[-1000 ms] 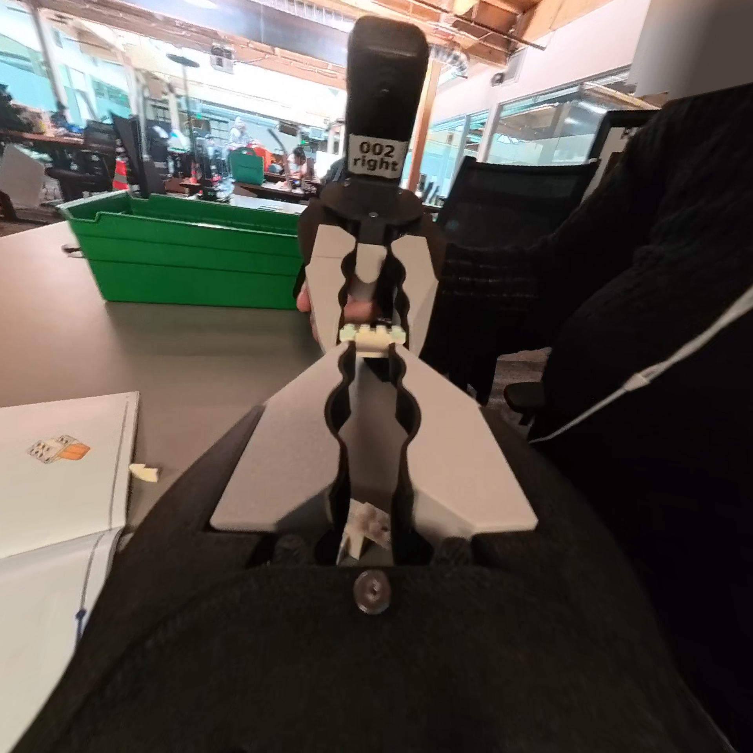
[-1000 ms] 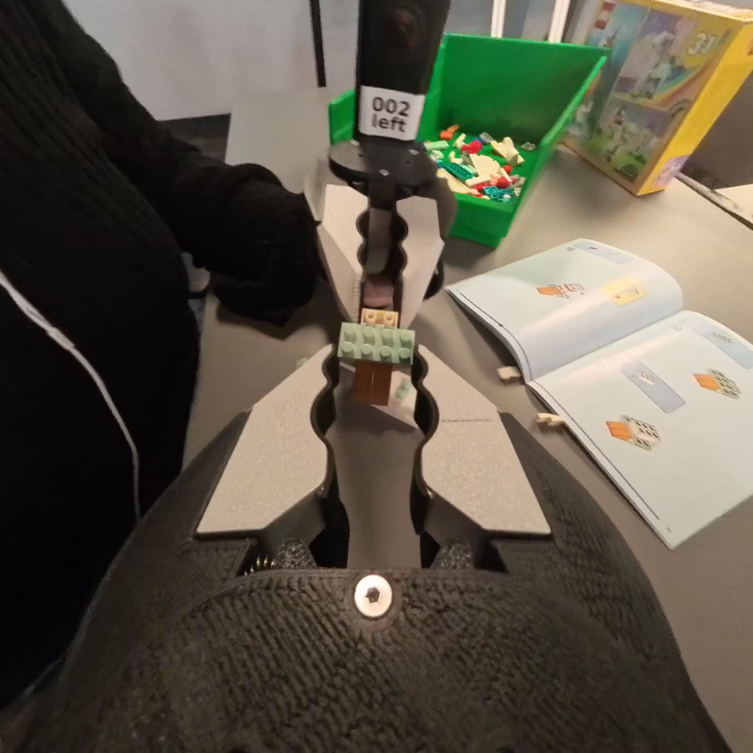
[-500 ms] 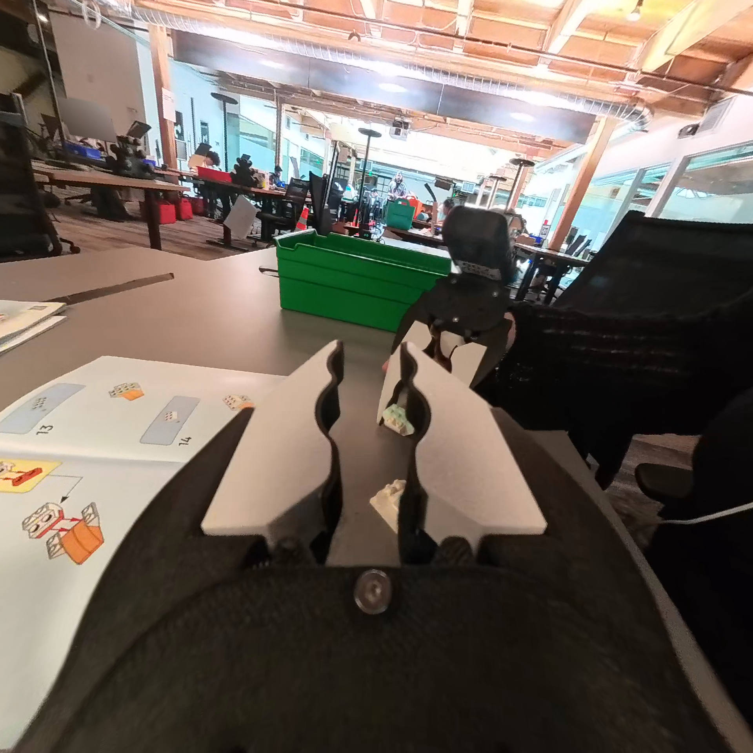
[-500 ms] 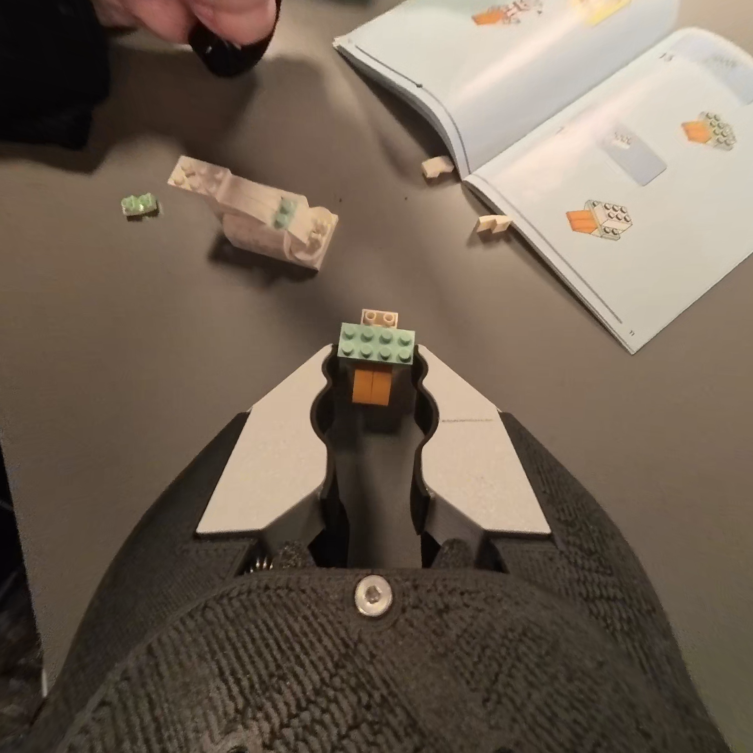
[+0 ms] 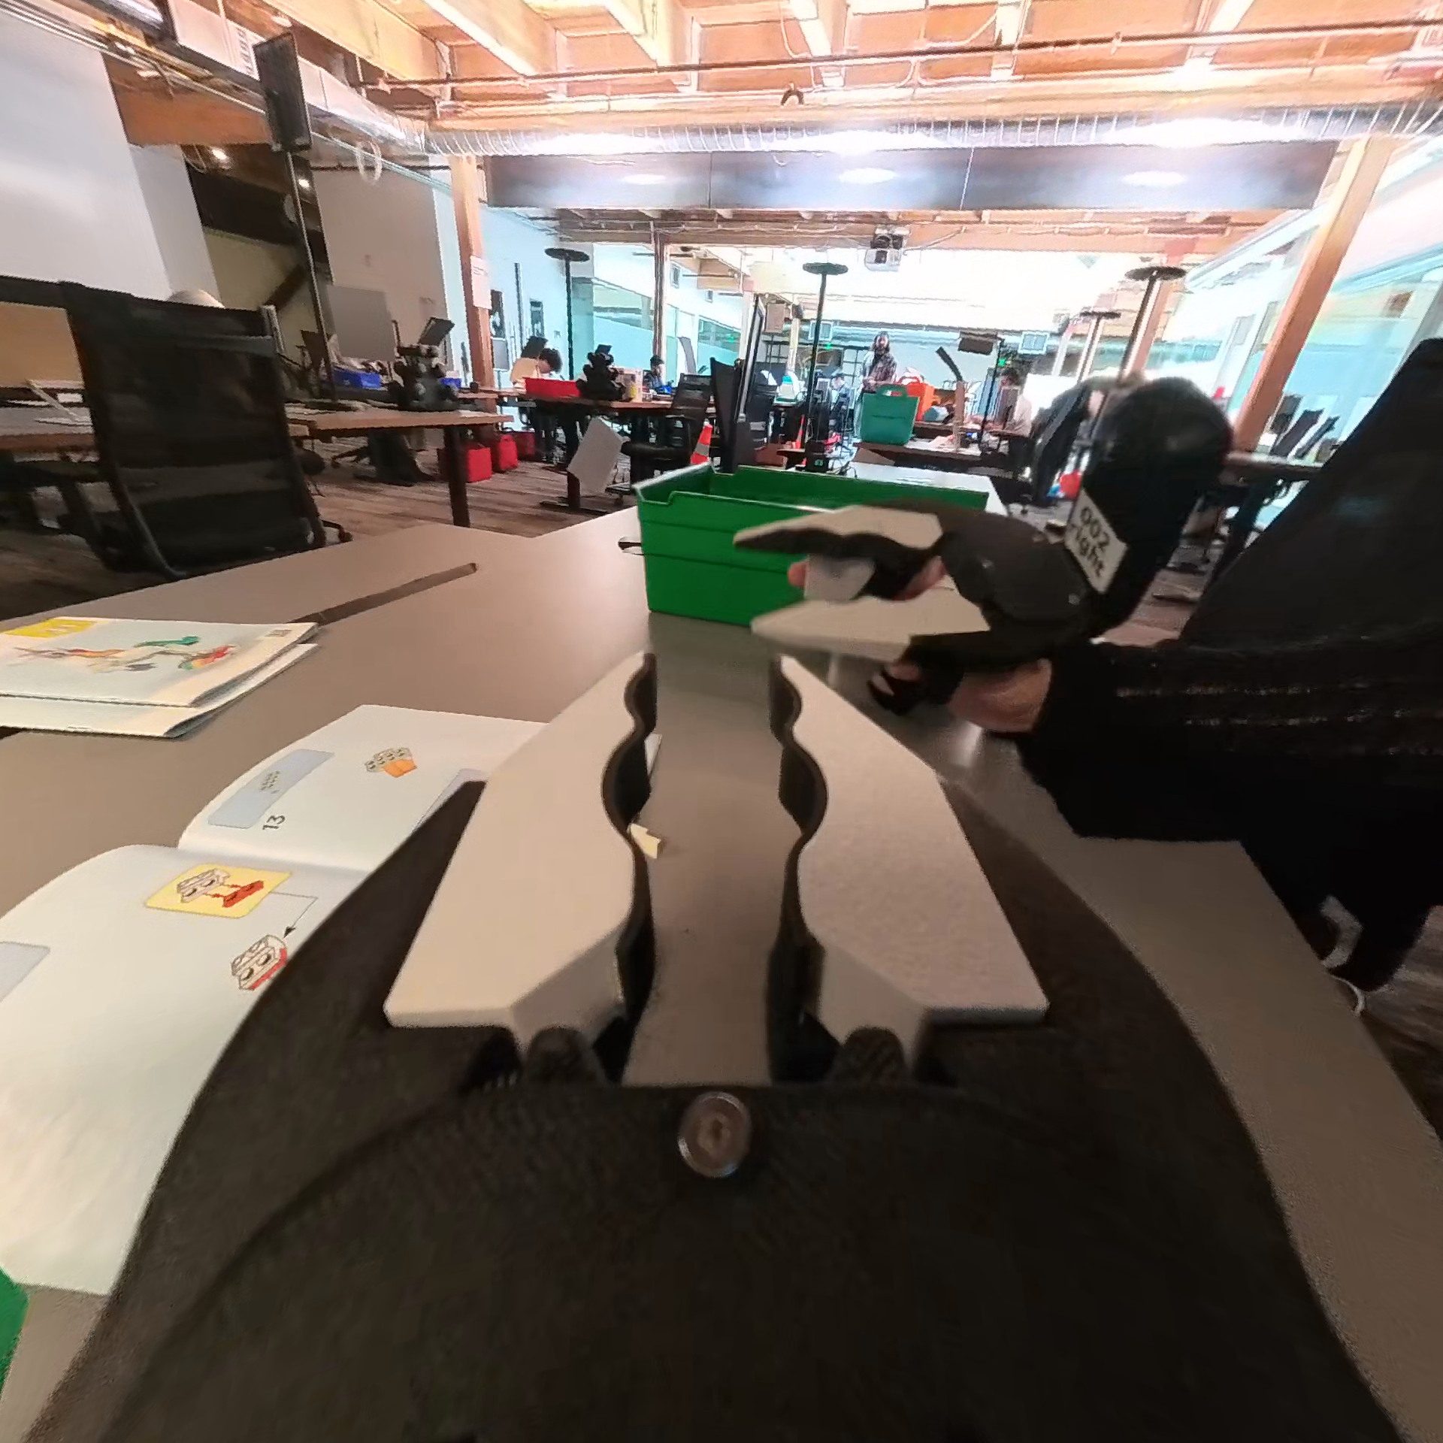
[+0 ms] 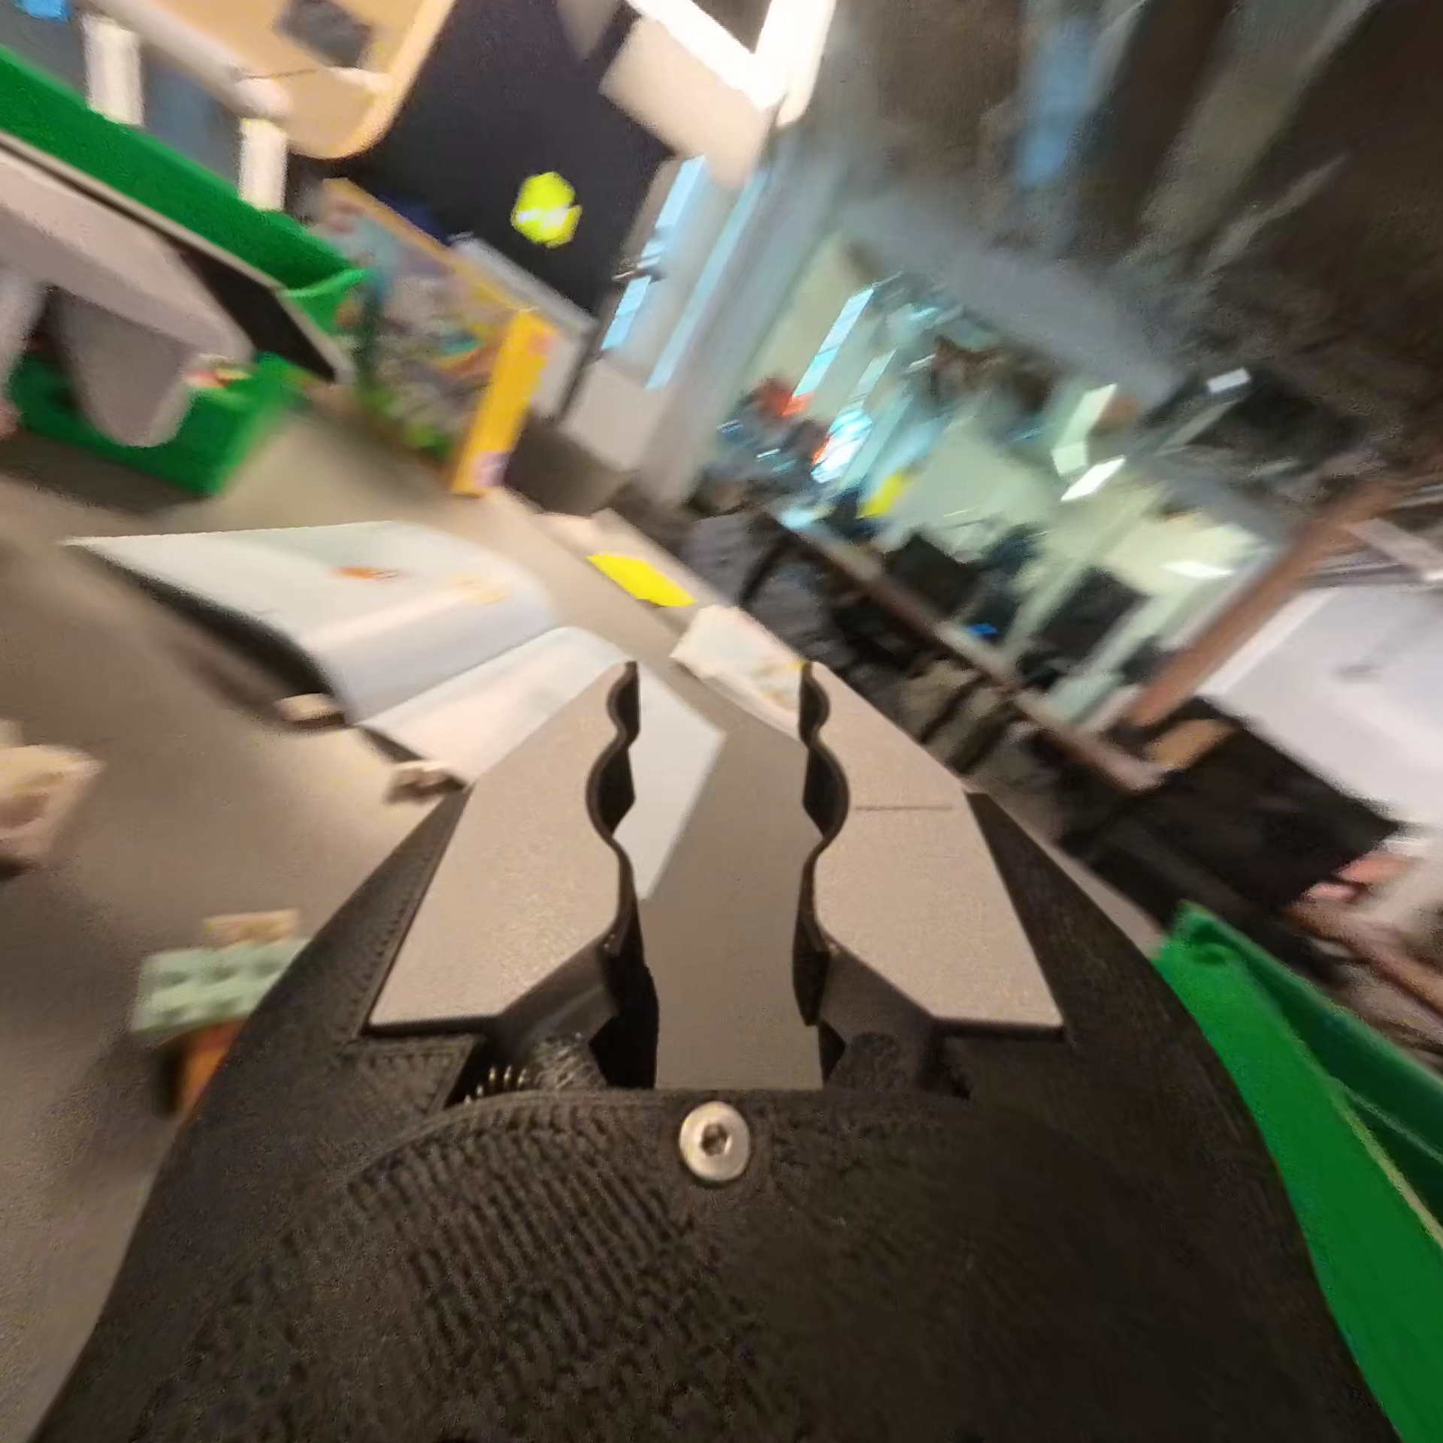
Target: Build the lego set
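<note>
My left gripper (image 5: 714,671) is open and empty, low over the grey table (image 5: 484,648). A small cream piece (image 5: 648,837) lies on the table between its fingers. My right gripper (image 6: 718,679) is open and empty; it also shows in the left wrist view (image 5: 753,582), on its side in front of the green bin (image 5: 695,546). The right wrist view is blurred. In it the small build with a pale green plate (image 6: 211,976) lies on the table at the lower left. A cream build (image 6: 31,789) sits at the left edge.
An open instruction booklet (image 5: 312,789) lies left of my left gripper, with a second booklet (image 5: 133,671) beyond it. The right wrist view shows the booklet (image 6: 390,601), a set box (image 6: 468,367), loose cream pieces (image 6: 422,773) and a green bin edge (image 6: 1288,1093) at the right. One gripper's finger ends stand about 12 cm off the other's.
My right gripper has opened and let go of the green-plate build, which now lies on the table, and has swung upward. My left gripper has opened wider and turned left.
</note>
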Available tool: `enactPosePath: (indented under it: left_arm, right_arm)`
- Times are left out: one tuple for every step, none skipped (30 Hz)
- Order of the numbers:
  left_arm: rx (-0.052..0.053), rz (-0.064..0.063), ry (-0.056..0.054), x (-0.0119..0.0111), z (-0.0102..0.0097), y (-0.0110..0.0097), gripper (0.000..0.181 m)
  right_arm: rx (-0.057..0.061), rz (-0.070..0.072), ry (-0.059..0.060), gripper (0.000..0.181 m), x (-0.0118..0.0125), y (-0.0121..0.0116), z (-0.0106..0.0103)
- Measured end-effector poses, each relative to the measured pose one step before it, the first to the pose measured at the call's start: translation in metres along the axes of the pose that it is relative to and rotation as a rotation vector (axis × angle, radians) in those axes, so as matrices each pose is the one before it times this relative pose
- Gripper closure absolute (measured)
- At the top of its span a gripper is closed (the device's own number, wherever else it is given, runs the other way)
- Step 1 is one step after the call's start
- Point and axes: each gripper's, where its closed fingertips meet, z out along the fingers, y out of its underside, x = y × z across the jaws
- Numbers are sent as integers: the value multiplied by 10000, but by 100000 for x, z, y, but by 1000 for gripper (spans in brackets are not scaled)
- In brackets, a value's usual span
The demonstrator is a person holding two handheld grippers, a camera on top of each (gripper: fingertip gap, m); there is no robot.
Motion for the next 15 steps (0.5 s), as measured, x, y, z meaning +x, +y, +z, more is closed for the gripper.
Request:
enactPosePath:
  left_arm:
    - [-57, 110, 25, 189, 89, 106, 154]
    - [-42, 111, 17, 192, 86, 73, 154]
    - [-37, 119, 17, 192, 68, 71, 154]
    - [-37, 126, 13, 203, 75, 59, 154]
    - [-24, 127, 25, 227, 77, 37, 154]
    - [-30, 132, 40, 250, 95, 52, 154]
    - [-45, 142, 44, 264, 112, 90, 154]
    - [-68, 144, 56, 265, 124, 140, 154]
    - [-85, 147, 42, 237, 136, 149, 154]
    - [-78, 150, 19, 180, 107, 143, 154]
    - [-74, 144, 5, 150, 83, 122, 154]
    - [-47, 139, -16, 95, 61, 62, 154]
    - [-7, 125, -44, 22, 19, 15, 154]
    - [11, 98, -44, -10, -3, -9, 155]
    - [4, 63, -41, -56, 0, 20, 155]
  right_arm:
    - [227, -312, 889, 149, 952, -38, -177]
    - [-18, -138, 577, 155, 540, 360, -62]
    - [-268, -223, 222, 160, 137, 542, 98]
    - [-369, -353, 182, 164, 187, 493, 139]
    - [-239, -369, 251, 166, 278, 365, 77]
    - [-99, -277, 112, 168, 92, 180, 7]
    - [14, -109, 14, 171, -11, -22, -41]
    - [104, -21, -10, 173, -11, -171, -90]
    - [107, -9, -14, 175, -14, -157, -96]
    - [32, -2, 9, 176, 35, -19, -58]
    - [-48, 4, 37, 176, 85, 105, 13]
    - [-70, 11, 66, 176, 136, 139, 13]
    - [-31, 14, 39, 176, 88, 81, -9]
    - [15, 35, 1, 177, 46, 16, -24]
    - [35, 64, -5, 177, 33, -33, -35]
